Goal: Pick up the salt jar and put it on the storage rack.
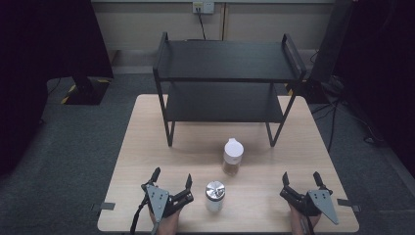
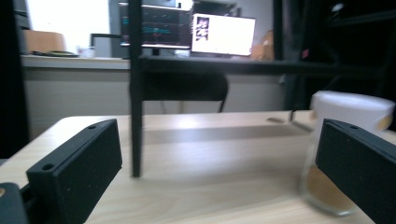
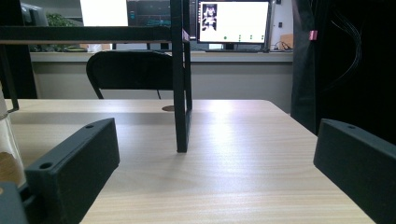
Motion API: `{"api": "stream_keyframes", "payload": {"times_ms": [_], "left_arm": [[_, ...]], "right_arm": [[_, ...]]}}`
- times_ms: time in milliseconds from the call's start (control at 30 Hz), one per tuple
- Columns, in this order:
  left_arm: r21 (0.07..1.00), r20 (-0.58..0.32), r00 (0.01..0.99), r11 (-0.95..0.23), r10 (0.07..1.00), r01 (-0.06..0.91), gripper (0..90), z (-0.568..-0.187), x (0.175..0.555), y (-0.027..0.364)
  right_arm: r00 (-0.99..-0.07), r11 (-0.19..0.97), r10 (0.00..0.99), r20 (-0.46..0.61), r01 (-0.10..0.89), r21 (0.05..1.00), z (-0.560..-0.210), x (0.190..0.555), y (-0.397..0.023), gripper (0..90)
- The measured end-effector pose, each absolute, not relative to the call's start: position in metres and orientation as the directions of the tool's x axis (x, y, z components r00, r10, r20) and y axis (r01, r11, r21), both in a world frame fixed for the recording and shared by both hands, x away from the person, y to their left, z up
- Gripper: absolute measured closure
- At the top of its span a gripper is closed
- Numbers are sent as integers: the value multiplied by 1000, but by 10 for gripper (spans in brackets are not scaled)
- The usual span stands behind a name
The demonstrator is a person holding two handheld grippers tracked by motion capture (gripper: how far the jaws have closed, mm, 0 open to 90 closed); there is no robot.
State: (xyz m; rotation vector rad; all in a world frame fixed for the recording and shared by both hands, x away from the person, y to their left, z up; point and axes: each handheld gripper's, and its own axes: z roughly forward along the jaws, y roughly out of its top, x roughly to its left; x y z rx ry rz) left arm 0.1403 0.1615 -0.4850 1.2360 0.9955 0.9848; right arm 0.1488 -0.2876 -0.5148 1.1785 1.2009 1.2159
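- Left gripper (image 1: 171, 185): lower left of the high view, resting low at the near edge of the tabletop (image 1: 147, 147); fingers (image 2: 77, 170) spread wide, holding nothing. Judged a ready stance, open so as to take a jar upright from the side.
- Right gripper (image 1: 301, 179): lower right of the high view, likewise low at the near edge; fingers (image 3: 74, 168) wide apart, empty, pointing at bare wood and a shelf leg.
- Silver-lidded jar (image 1: 215, 196): lower centre of the high view, upright, just beside the left gripper on its right side, apart from the fingers. Nearest item to either gripper.
- White-capped jar (image 1: 233, 156): centre of the high view, upright, brownish contents at the bottom; stands farther up the frame, between the silver-lidded jar and the rack, clear of both. In the left gripper view it sits at the right edge, partly behind the right-hand finger, untouched.
- Two-tier black rack (image 1: 227, 81): upper centre of the high view, on the far half of the tabletop, both shelves bare; likely the destination for the jars.
- Monitors (image 3: 233, 21): top of the right gripper view, background beyond the tabletop.
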Motion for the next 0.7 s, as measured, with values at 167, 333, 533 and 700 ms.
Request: {"api": "stream_keyframes", "payload": {"times_ms": [167, 333, 533, 700], "left_arm": [[991, -79, 373, 113, 924, -71, 0, -476, 136, 162], [991, -53, 439, 103, 897, -90, 2, -473, 134, 155], [995, -35, 469, 77, 882, -69, 7, -480, 133, 142], [996, 9, 470, 33, 883, -82, 13, -487, 130, 128]], "right_arm": [[-5, 13, 1000, -13, -25, 1000, -515, 149, -288, 0], [-5, 13, 1000, -13, -25, 1000, -515, 149, -288, 0], [-6, 13, 1000, -13, -25, 1000, -515, 149, -288, 0], [-6, 13, 1000, -13, -26, 1000, -515, 149, -288, 0]]}}
